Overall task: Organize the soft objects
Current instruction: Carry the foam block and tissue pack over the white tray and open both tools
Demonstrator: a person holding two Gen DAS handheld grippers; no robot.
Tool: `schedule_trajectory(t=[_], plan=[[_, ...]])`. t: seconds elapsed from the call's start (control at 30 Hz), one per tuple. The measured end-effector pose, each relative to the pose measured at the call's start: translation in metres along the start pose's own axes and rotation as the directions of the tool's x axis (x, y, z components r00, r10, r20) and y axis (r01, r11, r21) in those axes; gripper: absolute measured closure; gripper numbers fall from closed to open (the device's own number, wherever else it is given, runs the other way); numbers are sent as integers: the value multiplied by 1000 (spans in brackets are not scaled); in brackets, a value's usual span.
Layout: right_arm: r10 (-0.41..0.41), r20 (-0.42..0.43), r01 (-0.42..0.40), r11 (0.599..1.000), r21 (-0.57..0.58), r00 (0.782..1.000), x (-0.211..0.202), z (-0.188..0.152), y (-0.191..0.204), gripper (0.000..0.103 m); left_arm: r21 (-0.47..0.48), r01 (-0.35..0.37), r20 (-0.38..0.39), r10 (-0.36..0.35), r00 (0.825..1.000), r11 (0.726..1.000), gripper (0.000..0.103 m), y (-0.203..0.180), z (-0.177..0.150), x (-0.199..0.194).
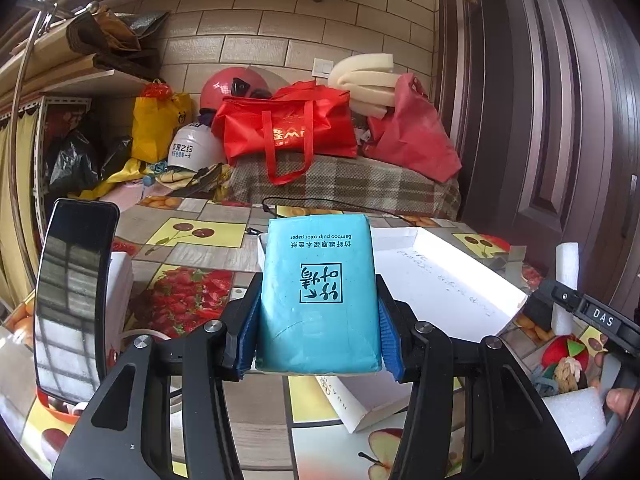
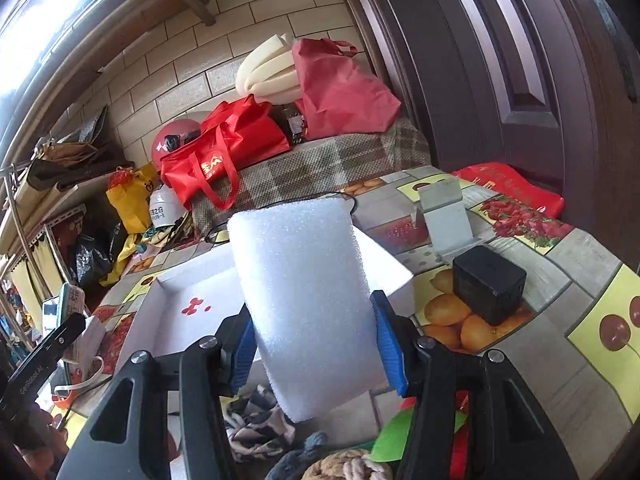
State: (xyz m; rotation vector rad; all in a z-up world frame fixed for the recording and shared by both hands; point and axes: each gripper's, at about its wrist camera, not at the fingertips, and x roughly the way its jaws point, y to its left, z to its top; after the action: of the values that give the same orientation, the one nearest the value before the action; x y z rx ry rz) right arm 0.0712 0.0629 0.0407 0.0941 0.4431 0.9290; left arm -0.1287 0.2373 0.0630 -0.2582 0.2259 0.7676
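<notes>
My left gripper (image 1: 318, 330) is shut on a blue tissue pack (image 1: 318, 296) and holds it above a white open box (image 1: 448, 280) on the fruit-print table. My right gripper (image 2: 314, 344) is shut on a white foam block (image 2: 304, 308) and holds it over the same white box (image 2: 168, 312). The right gripper also shows at the right edge of the left wrist view, with the foam block (image 1: 568, 288) in it. Soft toys (image 1: 564, 364) lie at the table's right; a rope toy and cloth (image 2: 256, 432) lie under my right gripper.
A phone (image 1: 74, 296) stands at the left. A black box (image 2: 488, 288) and a grey stand (image 2: 444, 216) sit on the table at the right. Red bags (image 1: 288, 128), helmets and foam rolls are piled on a plaid bench behind. A dark door (image 1: 560, 120) is on the right.
</notes>
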Motion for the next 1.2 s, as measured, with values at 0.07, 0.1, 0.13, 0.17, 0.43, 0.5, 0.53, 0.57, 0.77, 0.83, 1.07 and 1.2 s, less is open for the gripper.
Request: schedule_trajectory(t=[0.07,0.1,0.13,0.17,0.43,0.5,0.53,0.57,0.77,0.83,1.07,1.2], plan=[[-40,21,41,999,-1,999,2,5,-7,49,19,12,-11,-12,1000,1000,53,-4,1,4],[-62,26,62,998,7,998,3,7,-12,49,28,19,-15,-18,1000,999,53,-6,1,6],[-81,28,81,997,18,996,5,9,-18,49,38,25,-19,-24,1000,999,53,-8,2,9],[-98,29,97,995,33,995,6,11,-23,49,47,30,-23,-29,999,998,53,-10,2,12],[-80,70,88,990,-115,994,7,12,6,49,84,65,-59,-60,996,994,53,-32,9,41],[-34,63,46,981,-188,997,8,8,27,49,116,70,-57,-64,996,991,53,-42,9,42],[-14,49,24,978,-208,999,12,7,35,49,133,68,-59,-60,996,989,53,-47,8,43],[-4,37,12,974,-225,999,16,6,43,49,145,59,-66,-50,997,988,53,-50,7,45],[-6,-10,4,973,-230,1000,44,9,60,49,86,26,-144,-14,989,996,53,-44,8,66],[-9,-36,0,972,-234,999,51,8,61,49,76,19,-177,-6,984,997,53,-43,8,73],[-28,-87,5,969,-248,996,67,7,69,49,75,-3,-203,18,979,997,53,-45,7,80],[-38,-119,8,970,-245,992,73,6,68,48,81,-29,-212,45,976,996,53,-46,7,83]])
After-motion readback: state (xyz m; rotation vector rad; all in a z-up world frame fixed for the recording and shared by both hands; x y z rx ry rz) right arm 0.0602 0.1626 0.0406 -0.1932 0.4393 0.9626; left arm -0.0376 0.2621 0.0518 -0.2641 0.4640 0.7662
